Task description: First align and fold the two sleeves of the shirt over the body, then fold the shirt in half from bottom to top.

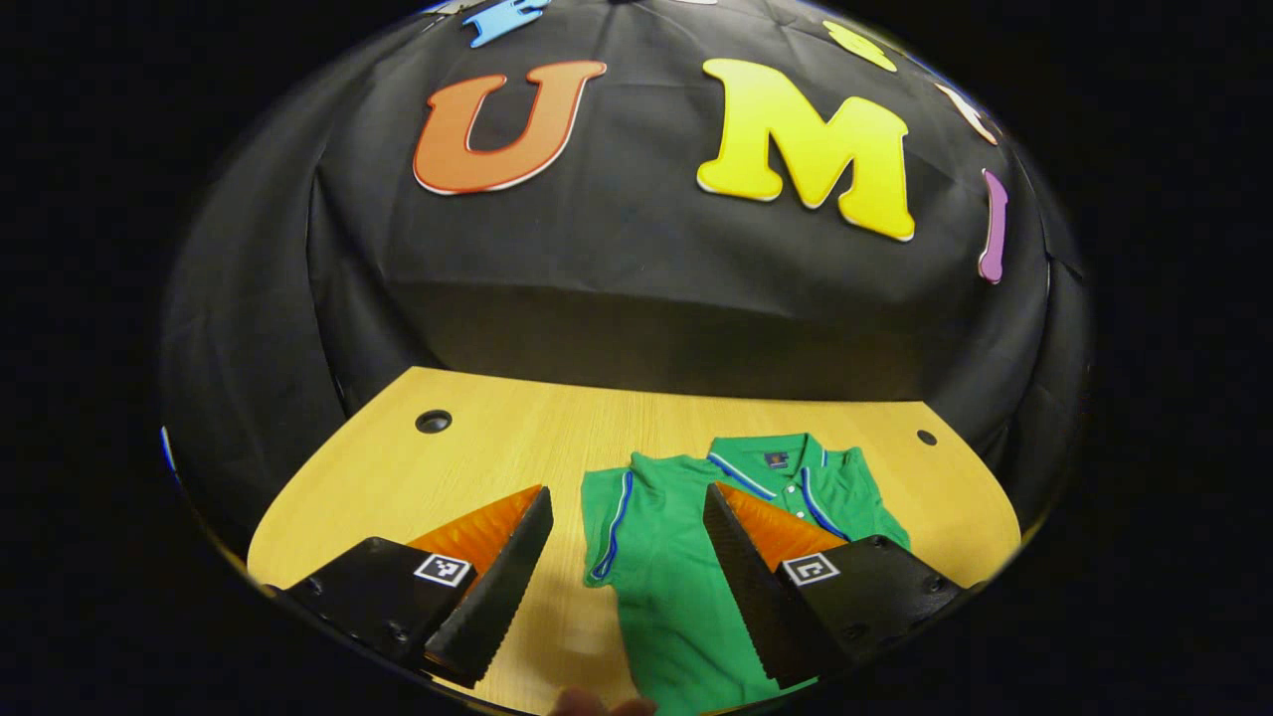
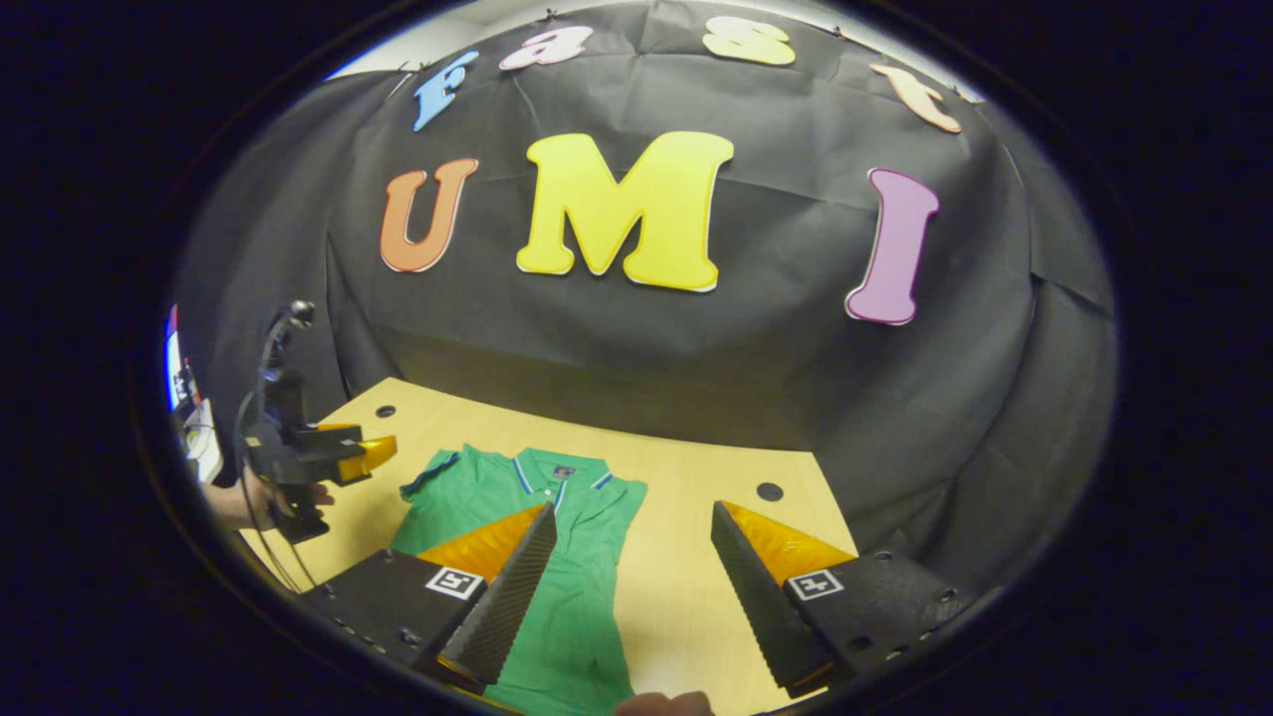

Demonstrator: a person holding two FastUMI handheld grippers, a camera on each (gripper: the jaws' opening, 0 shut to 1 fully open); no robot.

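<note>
A green polo shirt (image 2: 557,557) with blue-and-white trim lies flat, collar toward the far side, both sleeves folded over its body. The left gripper (image 1: 627,567) and right gripper (image 2: 632,577) hover above it, fingers spread wide, holding nothing. It rests on a light wooden table (image 2: 686,557) before black cloth.

I see a green polo shirt (image 2: 557,557) lying flat on the wooden table, front up, with its collar (image 2: 557,475) at the far end, toward the wall. The collar has blue and white stripes. One short sleeve (image 2: 430,473) sticks out to the side. It has a blue edge. The other sleeve looks tucked in.
</note>
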